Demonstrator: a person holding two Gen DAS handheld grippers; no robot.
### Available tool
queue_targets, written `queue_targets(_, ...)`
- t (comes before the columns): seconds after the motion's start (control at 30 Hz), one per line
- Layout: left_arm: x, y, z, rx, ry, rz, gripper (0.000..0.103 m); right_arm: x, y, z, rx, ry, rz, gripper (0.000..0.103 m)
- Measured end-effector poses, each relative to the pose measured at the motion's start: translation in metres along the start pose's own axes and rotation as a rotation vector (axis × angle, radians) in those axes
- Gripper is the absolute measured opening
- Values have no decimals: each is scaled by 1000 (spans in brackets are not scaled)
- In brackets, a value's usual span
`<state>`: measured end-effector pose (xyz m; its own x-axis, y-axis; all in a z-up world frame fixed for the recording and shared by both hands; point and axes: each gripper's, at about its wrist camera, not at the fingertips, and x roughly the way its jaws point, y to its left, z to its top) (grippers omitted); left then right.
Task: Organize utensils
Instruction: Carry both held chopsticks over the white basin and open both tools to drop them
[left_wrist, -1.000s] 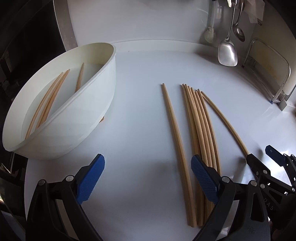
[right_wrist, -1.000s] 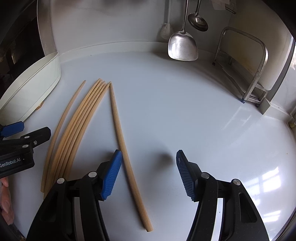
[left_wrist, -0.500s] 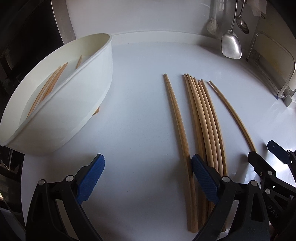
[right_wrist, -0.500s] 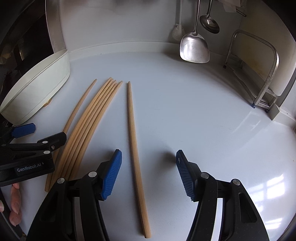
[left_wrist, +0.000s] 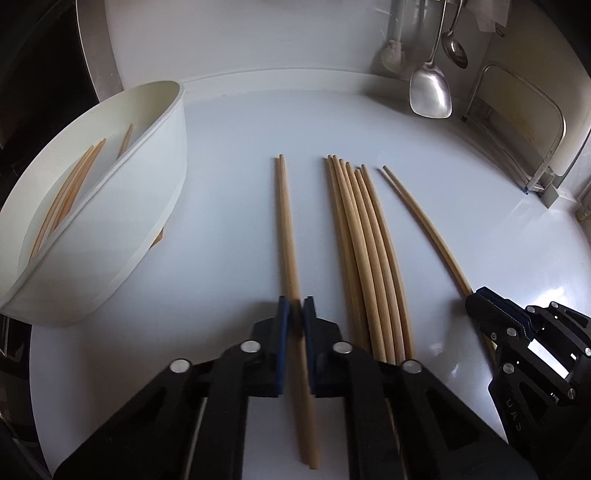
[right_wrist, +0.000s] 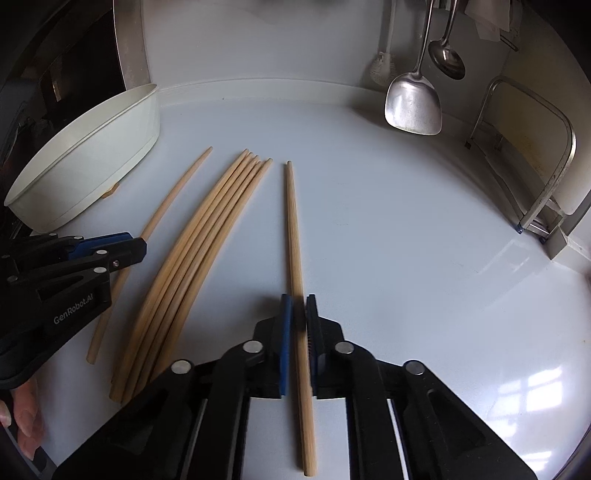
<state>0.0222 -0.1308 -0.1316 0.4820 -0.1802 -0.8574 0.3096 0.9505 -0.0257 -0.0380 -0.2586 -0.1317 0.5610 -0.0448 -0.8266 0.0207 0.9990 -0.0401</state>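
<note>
Wooden chopsticks lie on a white counter (left_wrist: 229, 258). My left gripper (left_wrist: 296, 306) is shut on the leftmost single chopstick (left_wrist: 286, 221). My right gripper (right_wrist: 298, 304) is shut on the rightmost single chopstick (right_wrist: 293, 229). A bundle of several chopsticks (left_wrist: 365, 240) lies between them; it also shows in the right wrist view (right_wrist: 207, 236). A white oval bowl (left_wrist: 122, 206) at the left holds a few chopsticks (left_wrist: 70, 192). The right gripper body (left_wrist: 532, 332) shows in the left wrist view, the left one (right_wrist: 66, 269) in the right wrist view.
A metal spatula (right_wrist: 413, 103), a ladle (right_wrist: 447, 55) and a brush (right_wrist: 382, 68) hang on the back wall. A metal rack (right_wrist: 535, 158) stands at the right. The bowl (right_wrist: 88, 158) sits at the counter's left edge.
Both grippers moved onto their single chopsticks and closed on them; half a second ago both were wide open.
</note>
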Motion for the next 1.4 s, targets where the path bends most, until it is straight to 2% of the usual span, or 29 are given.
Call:
queue_targets(0.3, -8, 5, 8, 2, 34, -66, 7, -10, -11, 9, 107, 35, 27, 6)
queue_targets(0.5, -38, 7, 28, 13, -11, -119, 7, -34, -11, 29, 148, 14, 26, 6)
queue_targets(0.67, -73, 27, 54, 13, -73, -144, 7, -60, 3, 60, 159, -32, 32, 6)
queue_targets(0.83, -96, 77, 75, -26, -110, -97, 7, -74, 35, 97, 140, -76, 78, 6)
queue_targets(1.03, -98, 156, 85, -88, -95, 6, 7, -66, 94, 143, 93, -103, 165, 6)
queue_targets(1.17, -92, 198, 85, -110, -79, 41, 7, -41, 135, 164, 68, -73, 213, 6)
queue_targets(1.4, -64, 246, 84, -136, -14, 36, 7, -2, 191, 185, 31, 18, 246, 6)
